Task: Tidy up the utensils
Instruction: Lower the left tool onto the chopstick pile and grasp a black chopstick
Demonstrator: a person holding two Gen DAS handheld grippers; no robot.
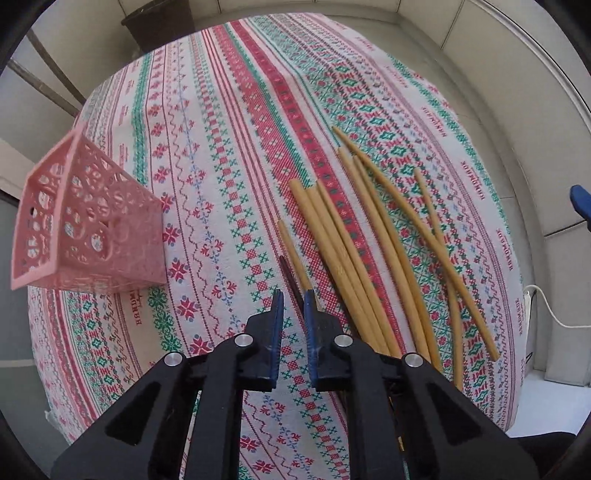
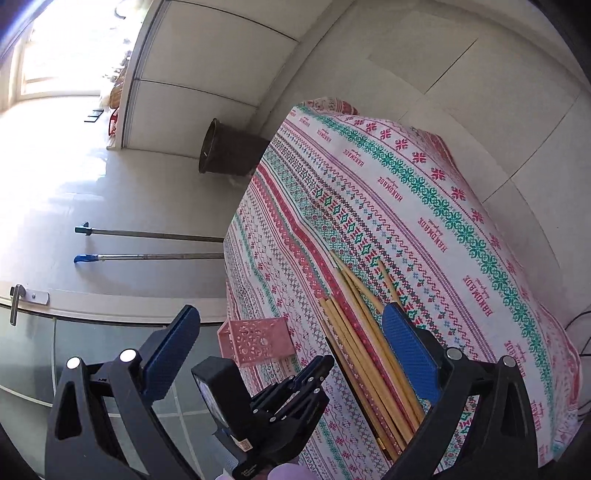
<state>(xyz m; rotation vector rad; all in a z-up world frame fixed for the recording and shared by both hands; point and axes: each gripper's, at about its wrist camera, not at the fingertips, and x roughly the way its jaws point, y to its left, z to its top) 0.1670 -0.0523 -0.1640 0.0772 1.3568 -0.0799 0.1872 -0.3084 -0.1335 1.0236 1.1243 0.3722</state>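
Note:
Several yellow chopsticks (image 1: 354,258) (image 2: 369,354) lie loosely fanned on the patterned tablecloth (image 1: 221,147) (image 2: 443,221). One dark chopstick (image 1: 290,275) lies at the left of the heap. My left gripper (image 1: 293,299) (image 2: 325,360) points steeply down over its near end. The jaws are nearly together, with the dark stick in the narrow gap close to the right pad and cloth showing beside it. A pink openwork basket (image 1: 92,221) (image 2: 255,341) stands near the table's left edge. My right gripper (image 2: 291,350) hovers wide open and empty above the table's near side.
A brown bin (image 1: 159,26) (image 2: 229,151) stands on the floor beyond the table. Two long-handled tools (image 2: 147,243) lie on the floor to the left. A white cable (image 1: 546,306) hangs at the table's right side. Tiled walls close in behind.

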